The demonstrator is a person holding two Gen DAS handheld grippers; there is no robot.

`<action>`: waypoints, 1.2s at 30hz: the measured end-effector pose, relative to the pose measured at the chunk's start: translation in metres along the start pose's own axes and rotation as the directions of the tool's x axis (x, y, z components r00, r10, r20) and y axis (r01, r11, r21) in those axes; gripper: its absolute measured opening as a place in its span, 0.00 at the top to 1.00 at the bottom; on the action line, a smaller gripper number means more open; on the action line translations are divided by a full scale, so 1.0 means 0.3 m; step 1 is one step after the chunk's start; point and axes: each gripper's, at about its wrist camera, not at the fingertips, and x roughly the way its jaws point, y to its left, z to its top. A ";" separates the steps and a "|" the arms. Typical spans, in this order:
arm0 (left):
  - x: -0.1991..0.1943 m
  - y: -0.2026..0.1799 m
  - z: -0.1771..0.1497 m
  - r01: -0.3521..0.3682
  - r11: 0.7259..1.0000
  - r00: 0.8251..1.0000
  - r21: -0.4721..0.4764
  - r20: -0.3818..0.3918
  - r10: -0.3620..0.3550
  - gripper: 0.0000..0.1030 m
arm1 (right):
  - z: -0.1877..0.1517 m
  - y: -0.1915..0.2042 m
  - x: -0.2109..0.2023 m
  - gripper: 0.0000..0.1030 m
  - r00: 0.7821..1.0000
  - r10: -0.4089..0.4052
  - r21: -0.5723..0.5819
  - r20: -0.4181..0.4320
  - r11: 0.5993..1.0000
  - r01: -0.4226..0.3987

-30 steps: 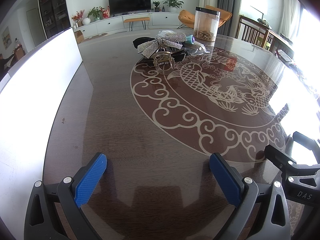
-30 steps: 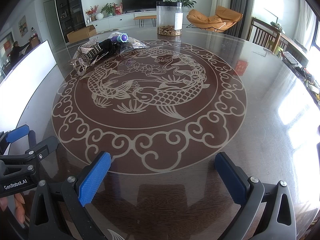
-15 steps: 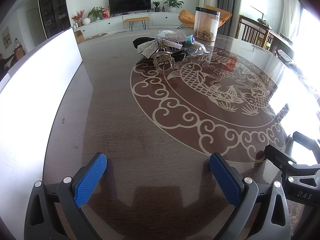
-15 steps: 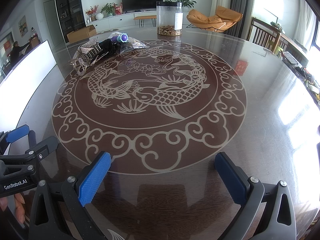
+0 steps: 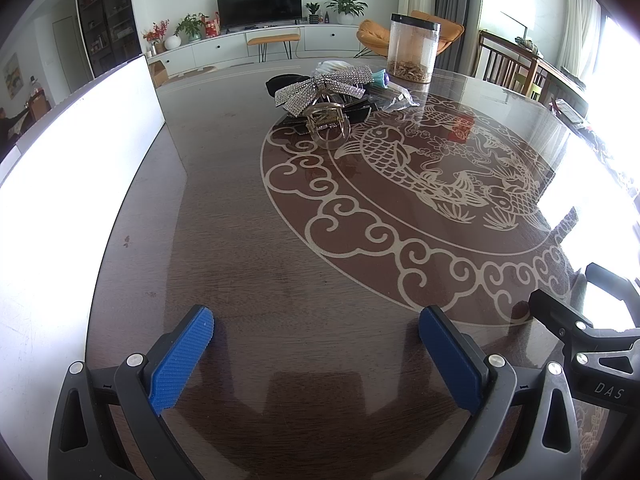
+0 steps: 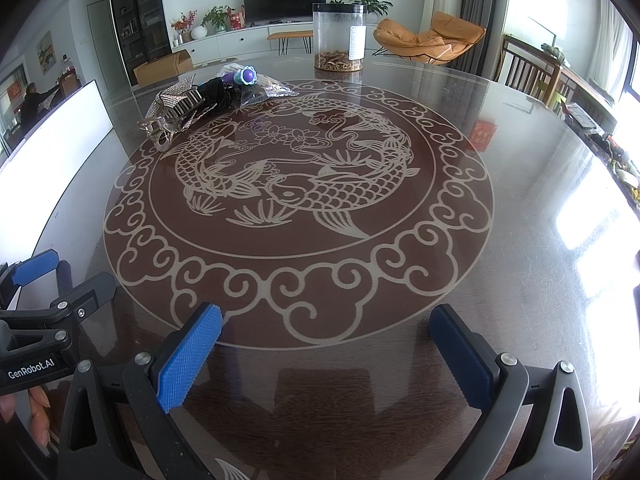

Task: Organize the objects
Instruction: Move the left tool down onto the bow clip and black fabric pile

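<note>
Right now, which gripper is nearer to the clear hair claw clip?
Left. The left gripper faces the claw clip almost straight ahead; the right gripper sits further right, the clip far to its left.

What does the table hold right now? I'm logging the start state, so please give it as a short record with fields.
surface: round dark table with a pale fish design
pile: hair accessories heaped at the far left of the design
pile items: rhinestone bow, translucent claw clip, black fabric piece, purple flower-shaped piece, clear plastic bag
container: clear jar, upright, apart from the pile, brown bits at its bottom
left gripper: open, empty, near table edge
right gripper: open, empty, near table edge
</note>
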 end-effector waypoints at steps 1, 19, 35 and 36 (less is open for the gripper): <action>0.001 0.001 0.002 0.002 1.000 1.000 0.003 -0.008 -0.002 0.00 | 0.000 0.000 0.000 0.00 1.000 0.000 0.000 0.000 1.000 0.000; 0.231 0.031 0.650 0.065 0.974 0.997 -0.216 -0.029 -0.073 0.00 | 0.000 0.000 0.000 0.00 1.000 0.000 0.000 0.000 1.000 0.000; -0.026 0.036 0.143 0.079 0.995 0.996 0.061 -0.033 -0.077 0.35 | 0.000 -0.001 0.000 0.00 1.000 0.000 0.000 0.000 1.000 0.000; -0.038 0.044 0.129 0.082 0.995 0.996 0.055 -0.038 -0.079 0.31 | 0.000 -0.001 0.000 0.00 1.000 0.000 0.000 0.000 1.000 0.000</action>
